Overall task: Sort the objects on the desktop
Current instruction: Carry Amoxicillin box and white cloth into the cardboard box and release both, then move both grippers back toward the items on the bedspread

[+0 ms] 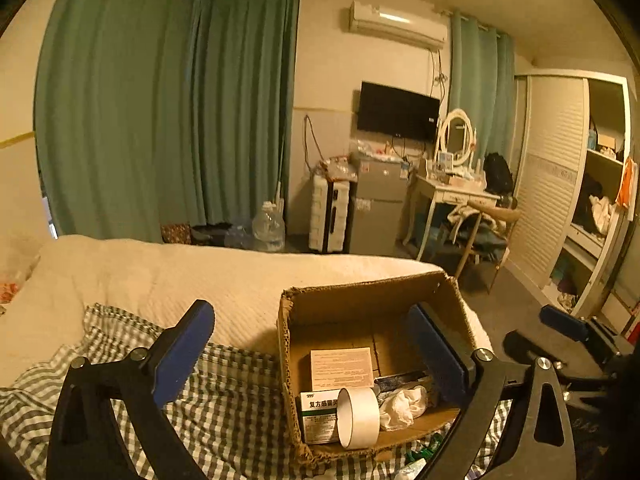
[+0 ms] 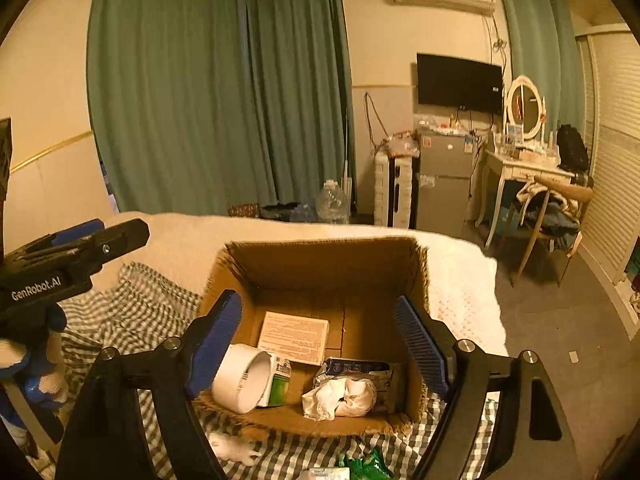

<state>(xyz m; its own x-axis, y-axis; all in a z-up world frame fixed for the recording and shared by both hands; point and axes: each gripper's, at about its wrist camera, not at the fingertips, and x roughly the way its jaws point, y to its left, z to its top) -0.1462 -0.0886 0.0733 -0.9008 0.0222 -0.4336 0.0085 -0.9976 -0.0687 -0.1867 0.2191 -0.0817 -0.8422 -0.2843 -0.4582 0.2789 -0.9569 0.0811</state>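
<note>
Both grippers, left [image 1: 312,344] & right [image 2: 320,340]: jaws wide, nothing held. Cardboard box [image 2: 328,256] part-filled; green packet [image 2: 364,466] left on bed.

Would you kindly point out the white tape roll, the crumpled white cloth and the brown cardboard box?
white tape roll [image 2: 242,378]: right wrist view, outer band.
crumpled white cloth [image 2: 340,398]: right wrist view, middle folds.
brown cardboard box [image 2: 320,264]: right wrist view, far inner wall.

Dim, warm amber room light tints both fisheye views; edges bow and vignette black, glare streaks the air conditioner [image 1: 396,24], soft grain throughout.
</note>
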